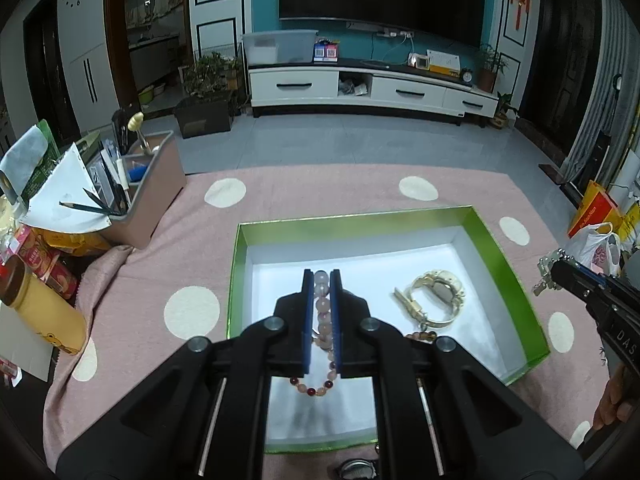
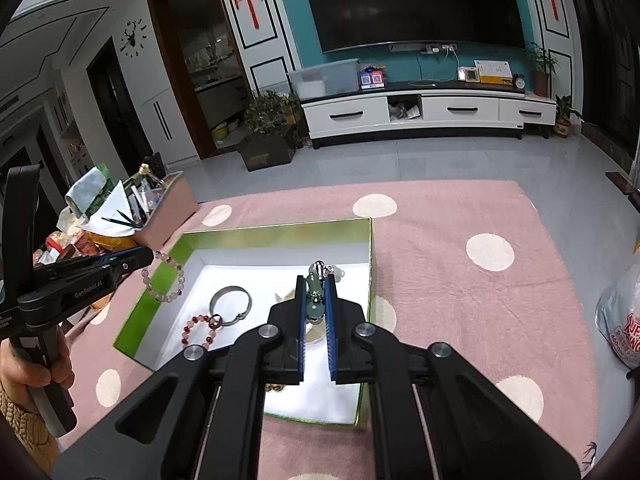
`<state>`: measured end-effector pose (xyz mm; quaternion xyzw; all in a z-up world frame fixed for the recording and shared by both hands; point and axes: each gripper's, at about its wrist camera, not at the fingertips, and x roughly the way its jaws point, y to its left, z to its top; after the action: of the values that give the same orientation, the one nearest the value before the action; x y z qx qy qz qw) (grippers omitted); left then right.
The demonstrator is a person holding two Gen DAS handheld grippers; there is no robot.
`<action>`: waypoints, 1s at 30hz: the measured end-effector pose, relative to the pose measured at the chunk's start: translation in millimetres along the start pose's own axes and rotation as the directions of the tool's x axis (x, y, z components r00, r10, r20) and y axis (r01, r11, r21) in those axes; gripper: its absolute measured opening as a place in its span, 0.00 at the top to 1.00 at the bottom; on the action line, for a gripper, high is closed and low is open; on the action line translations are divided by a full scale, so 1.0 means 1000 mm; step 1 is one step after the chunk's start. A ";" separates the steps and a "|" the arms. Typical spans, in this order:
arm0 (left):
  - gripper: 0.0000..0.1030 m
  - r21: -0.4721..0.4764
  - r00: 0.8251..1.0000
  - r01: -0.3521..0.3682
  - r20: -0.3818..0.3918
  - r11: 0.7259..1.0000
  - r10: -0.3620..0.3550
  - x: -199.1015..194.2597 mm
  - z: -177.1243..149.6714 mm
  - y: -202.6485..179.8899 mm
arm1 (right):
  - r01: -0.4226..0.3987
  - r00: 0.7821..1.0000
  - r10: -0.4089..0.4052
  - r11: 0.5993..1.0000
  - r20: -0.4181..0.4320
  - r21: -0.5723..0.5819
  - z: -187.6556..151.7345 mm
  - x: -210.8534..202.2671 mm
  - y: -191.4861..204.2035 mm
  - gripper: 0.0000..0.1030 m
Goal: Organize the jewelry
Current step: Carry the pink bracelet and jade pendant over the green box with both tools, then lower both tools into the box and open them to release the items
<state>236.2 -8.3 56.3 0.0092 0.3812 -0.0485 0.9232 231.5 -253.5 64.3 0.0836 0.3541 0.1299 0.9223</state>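
Observation:
A green-rimmed box (image 1: pixel 488 236) with a white floor lies on the pink dotted cloth; it also shows in the right wrist view (image 2: pixel 280 234). My left gripper (image 1: pixel 322 276) is shut on a pale pink bead bracelet (image 1: pixel 323 308), held above the box; the bracelet hangs from it in the right wrist view (image 2: pixel 164 276). My right gripper (image 2: pixel 314 280) is shut on a green jade pendant piece (image 2: pixel 314 300) over the box's right side. Inside the box lie a gold watch (image 1: pixel 436 296), a silver bangle (image 2: pixel 231 304) and a red-and-white bead bracelet (image 2: pixel 200 330).
A pink organizer (image 1: pixel 148 196) with pencils and papers stands at the left, with snack packs and a yellow bottle (image 1: pixel 44 312) beside it. A plastic bag (image 2: pixel 622 324) lies at the right. Another watch (image 1: pixel 356 469) lies on the cloth near the box's front edge.

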 end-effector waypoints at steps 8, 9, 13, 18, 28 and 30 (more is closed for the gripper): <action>0.93 -0.014 0.999 -0.014 -0.051 1.000 0.014 0.029 -0.002 0.007 | 0.014 0.999 -0.014 1.000 -0.040 -0.010 -0.002 0.024 -0.002 0.92; 0.93 -0.014 0.998 -0.017 -0.057 1.000 0.016 0.032 -0.002 0.007 | 0.015 0.999 -0.016 1.000 -0.047 -0.012 -0.002 0.028 -0.002 0.92; 0.93 -0.019 0.997 -0.019 -0.078 1.000 0.018 0.044 -0.004 0.010 | 0.021 0.998 -0.022 1.000 -0.066 -0.016 -0.005 0.037 -0.002 0.92; 0.93 -0.022 0.994 -0.024 -0.108 0.999 0.021 0.059 -0.006 0.013 | 0.031 0.995 -0.033 0.999 -0.090 -0.018 -0.009 0.047 -0.006 0.92; 0.93 -0.022 0.990 -0.035 -0.139 0.999 0.031 0.075 -0.009 0.013 | 0.035 0.990 -0.039 0.999 -0.133 -0.035 -0.015 0.065 -0.006 0.92; 0.93 -0.018 0.989 -0.038 -0.140 0.999 0.035 0.077 -0.009 0.013 | 0.037 0.990 -0.041 0.999 -0.138 -0.037 -0.016 0.067 -0.006 0.92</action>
<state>285.6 -1.7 -4.2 0.0097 0.4453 -0.0269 0.8949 269.6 -238.1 9.1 0.0515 0.4169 0.1235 0.8991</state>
